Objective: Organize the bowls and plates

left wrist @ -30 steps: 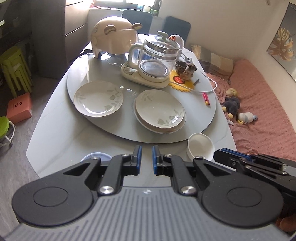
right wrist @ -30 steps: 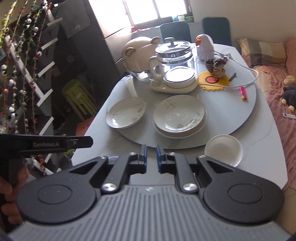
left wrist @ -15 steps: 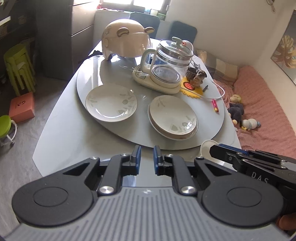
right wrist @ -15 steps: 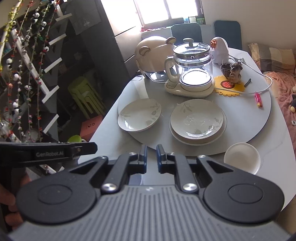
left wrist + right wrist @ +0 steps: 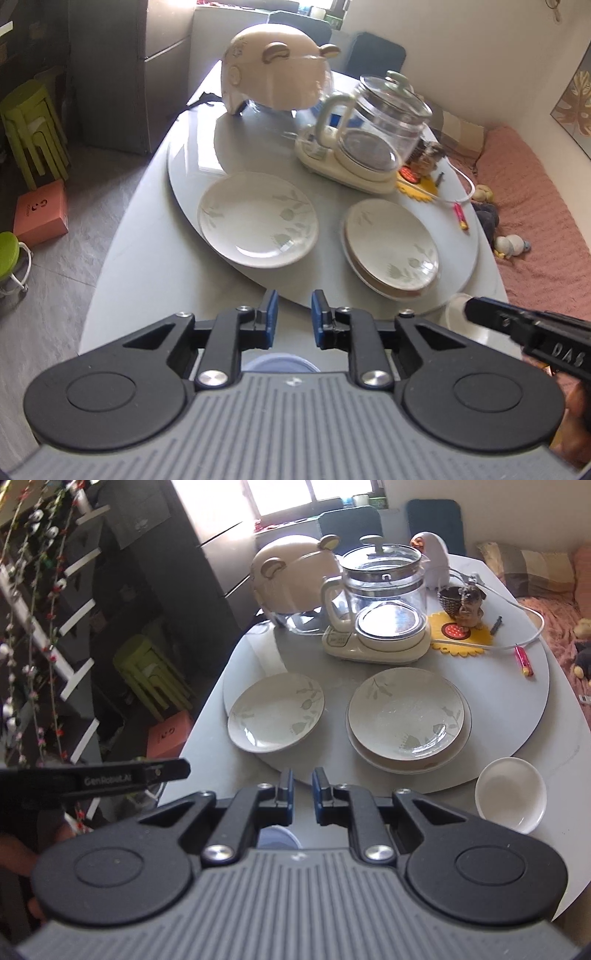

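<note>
My left claw (image 5: pixel 291 319) is spreading its jaws with nothing between them, low in its frame and pointed at the single plate (image 5: pixel 258 229) left of centre on the turntable (image 5: pixel 192 155). This looks like the reach before a first pickup. My right claw (image 5: pixel 302 793) is all but closed and empty, below the stacked plates (image 5: pixel 408 722), with the white bowl (image 5: pixel 511 794) at lower right. Next I must widen the left jaws and catch the plate's near rim.

Both wrist views: same table (image 5: pixel 122 280)
</note>
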Tool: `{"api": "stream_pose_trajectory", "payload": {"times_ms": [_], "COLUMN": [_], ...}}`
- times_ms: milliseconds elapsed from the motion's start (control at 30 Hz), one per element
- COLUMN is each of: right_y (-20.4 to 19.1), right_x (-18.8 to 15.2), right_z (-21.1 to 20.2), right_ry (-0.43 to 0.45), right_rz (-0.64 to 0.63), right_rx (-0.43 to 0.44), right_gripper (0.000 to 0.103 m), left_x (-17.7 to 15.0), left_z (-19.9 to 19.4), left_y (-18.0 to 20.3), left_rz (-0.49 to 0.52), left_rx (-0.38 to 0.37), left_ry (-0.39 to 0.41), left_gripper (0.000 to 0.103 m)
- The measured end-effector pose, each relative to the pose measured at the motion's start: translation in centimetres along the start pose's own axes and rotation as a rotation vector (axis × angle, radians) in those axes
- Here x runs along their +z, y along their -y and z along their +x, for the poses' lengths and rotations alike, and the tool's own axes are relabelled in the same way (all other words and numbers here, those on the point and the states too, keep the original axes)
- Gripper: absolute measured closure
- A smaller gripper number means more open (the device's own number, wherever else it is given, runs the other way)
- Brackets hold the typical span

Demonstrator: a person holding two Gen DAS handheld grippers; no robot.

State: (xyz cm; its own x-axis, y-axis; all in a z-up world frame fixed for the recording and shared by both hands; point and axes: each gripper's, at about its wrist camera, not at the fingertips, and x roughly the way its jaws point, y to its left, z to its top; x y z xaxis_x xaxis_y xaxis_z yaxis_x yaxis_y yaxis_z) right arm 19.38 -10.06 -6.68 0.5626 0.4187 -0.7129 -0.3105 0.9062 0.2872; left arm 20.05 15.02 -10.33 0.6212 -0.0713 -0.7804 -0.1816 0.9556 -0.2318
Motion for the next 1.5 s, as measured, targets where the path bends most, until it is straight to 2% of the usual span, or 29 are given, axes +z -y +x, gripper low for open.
{"api": "stream_pose_trajectory", "payload": {"times_ms": [67,433,600,800,867,933,967,1500], "right_y": [-0.1,-2.2,-2.5,-2.7,-2.6,-2.5,-2.4,-0.7], "right_x": [0.5,3.5,4.5,5.2,5.2,5.1,5.1,5.2], "right_z": [1.1,7.9,11.3,14.9,16.1,17.1,17.7,24.8], "right_ry": [-0.008,-0.088,-0.118,-0.14,-0.155,-0.165,-0.17,-0.259], "right_rz": [0.019,0.054,0.08,0.124,0.144,0.168,0.179,0.276], "right_rx": [-0.015,-0.044,-0.069,-0.103,-0.125,-0.124,-0.121,-0.163], "right_gripper": [0.088,0.088,0.088,0.088,0.081,0.062,0.061,0.061], "left_x": [0.6,5.2,7.1,8.5,8.9,9.3,9.4,12.5], "left_z": [0.5,5.8,9.1,14.0,15.6,17.1,17.9,26.5], "left_y": [-1.1,-7.1,-9.4,-11.7,-12.3,-12.8,-13.1,-14.9], "left_rz": [0.003,-0.051,-0.05,-0.072,-0.077,-0.077,-0.075,-0.013], "left_rx": [0.006,-0.012,-0.016,-0.04,-0.048,-0.056,-0.062,-0.146], "left_ry": [0.004,-0.034,-0.075,-0.15,-0.174,-0.195,-0.203,-0.266], "left_gripper": [0.071,0.066,0.065,0.059,0.059,0.059,0.059,0.059]}}
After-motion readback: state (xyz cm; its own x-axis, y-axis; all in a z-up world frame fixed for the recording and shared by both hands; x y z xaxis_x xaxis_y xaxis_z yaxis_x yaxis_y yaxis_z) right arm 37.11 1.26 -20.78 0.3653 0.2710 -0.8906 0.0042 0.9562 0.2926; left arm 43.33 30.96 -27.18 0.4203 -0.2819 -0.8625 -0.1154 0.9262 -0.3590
